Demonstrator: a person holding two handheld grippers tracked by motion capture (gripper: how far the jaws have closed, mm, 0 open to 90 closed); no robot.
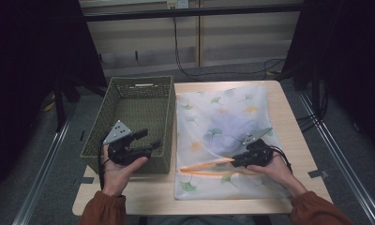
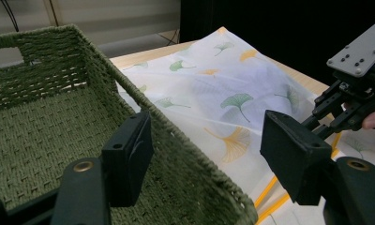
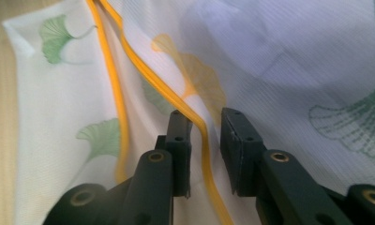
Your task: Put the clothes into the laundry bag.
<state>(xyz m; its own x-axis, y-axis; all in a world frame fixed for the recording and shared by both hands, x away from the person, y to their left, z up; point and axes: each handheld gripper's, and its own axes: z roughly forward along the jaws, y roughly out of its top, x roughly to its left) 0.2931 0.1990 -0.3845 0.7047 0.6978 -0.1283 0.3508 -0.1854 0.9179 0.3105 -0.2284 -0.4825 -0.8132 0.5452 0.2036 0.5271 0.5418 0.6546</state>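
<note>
The right gripper (image 1: 237, 161) rested at the orange-edged opening (image 3: 129, 61) of a thin mesh laundry bag (image 1: 223, 126) that lay flat on the right half of the wooden table (image 1: 296, 117). Its jaws stood apart with 1 orange strip running between them, and the pads did not press on it, so the hold looked released. The left gripper (image 1: 150, 140) hovered over the near right corner of the green woven basket (image 1: 129, 117), jaws wide apart and empty.

The step in hand looked like opening the bag's mouth. To do it well, the right jaws would need to close on the upper orange edge alone, not on both layers, and lift it gently, since the cloth was light and would slide or bunch. The left gripper could then come across the basket rim to catch the lower edge, and should clear that rim on the way.

The bag was white, translucent and fine-meshed, printed with green and yellow fan-shaped leaves; a pale bluish shape showed through it near the middle, and what that was could not be told. The 2 orange strips were narrow and smooth. The basket was rectangular, of coarse braided cord, with a slot handle in its far wall, and stood just left of the bag.
</note>
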